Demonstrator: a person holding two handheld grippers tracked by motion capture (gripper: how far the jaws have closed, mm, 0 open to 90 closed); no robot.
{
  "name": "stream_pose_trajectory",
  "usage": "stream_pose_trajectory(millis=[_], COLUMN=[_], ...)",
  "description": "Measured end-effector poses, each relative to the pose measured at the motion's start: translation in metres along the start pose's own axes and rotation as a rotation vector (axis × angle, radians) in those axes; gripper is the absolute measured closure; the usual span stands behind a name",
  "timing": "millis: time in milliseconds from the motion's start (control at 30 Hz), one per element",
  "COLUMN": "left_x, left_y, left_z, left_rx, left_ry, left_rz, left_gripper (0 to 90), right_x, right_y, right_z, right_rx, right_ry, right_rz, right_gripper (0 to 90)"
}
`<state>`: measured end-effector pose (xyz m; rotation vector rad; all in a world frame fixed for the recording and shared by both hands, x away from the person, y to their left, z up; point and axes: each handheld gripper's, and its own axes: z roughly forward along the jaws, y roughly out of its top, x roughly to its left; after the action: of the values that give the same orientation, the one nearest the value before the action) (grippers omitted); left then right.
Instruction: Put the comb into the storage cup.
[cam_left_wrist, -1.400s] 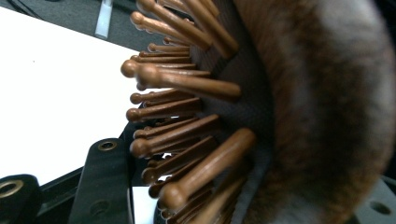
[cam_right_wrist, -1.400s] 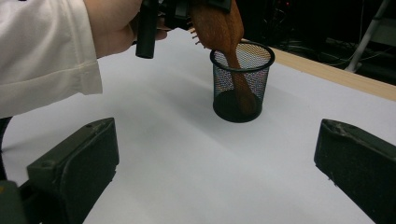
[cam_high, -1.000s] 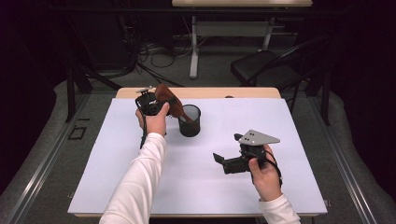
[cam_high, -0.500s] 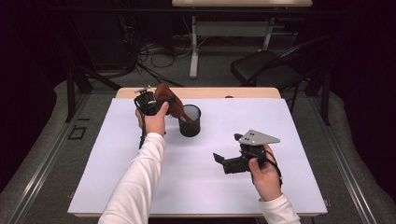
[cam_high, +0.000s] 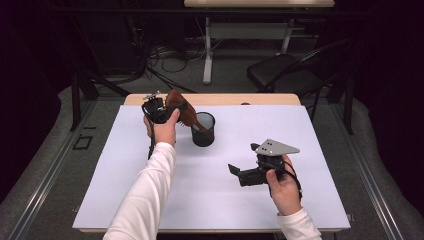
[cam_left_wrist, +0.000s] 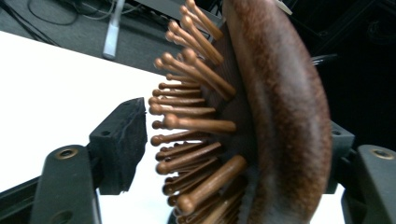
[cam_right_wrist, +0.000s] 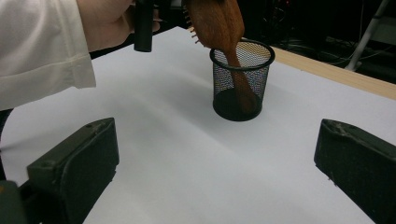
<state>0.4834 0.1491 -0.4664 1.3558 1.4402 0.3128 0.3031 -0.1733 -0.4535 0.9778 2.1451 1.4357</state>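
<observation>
The left hand-held gripper (cam_high: 172, 107) has just been opening its jaws around the head of the wooden hairbrush (cam_high: 181, 111). In the left gripper view the left pad (cam_left_wrist: 122, 140) stands just clear of the bristle tips (cam_left_wrist: 187, 121), so the brush head (cam_left_wrist: 275, 116) is between the jaws but no longer pinched; its smooth back lies toward the other jaw, and I cannot tell whether it touches there. The brush leans with its handle (cam_right_wrist: 240, 84) down inside the black mesh cup (cam_high: 203, 129), its head tilted out over the rim toward the left hand (cam_high: 162, 131).

The step in hand looks like letting go of the brush into the cup. To do it well, spread the jaws fully before drawing back, then pull away along the bristles' direction so no pin catches the pad and tips the light cup.

The right hand-held gripper (cam_high: 234, 170) rests low over the white counter (cam_high: 125, 190), well apart from the cup, jaws wide apart and empty.
</observation>
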Motion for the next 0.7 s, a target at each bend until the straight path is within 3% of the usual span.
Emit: stream_pose_trajectory(millis=[333,700], left_x=[0.000,-0.002], left_y=[0.004,0.020], left_z=[-0.005,-0.018], left_rx=[0.012,-0.005], left_ry=[-0.025,-0.010], left_rz=[-0.023,0.011], left_gripper=[25.6,26.6], right_x=[0.000,0.000], right_y=[-0.001,-0.001], right_z=[0.001,0.002], right_rx=[0.003,0.004], right_ry=[-0.002,-0.001], right_rz=[-0.002,-0.003], right_gripper=[0.0,0.0])
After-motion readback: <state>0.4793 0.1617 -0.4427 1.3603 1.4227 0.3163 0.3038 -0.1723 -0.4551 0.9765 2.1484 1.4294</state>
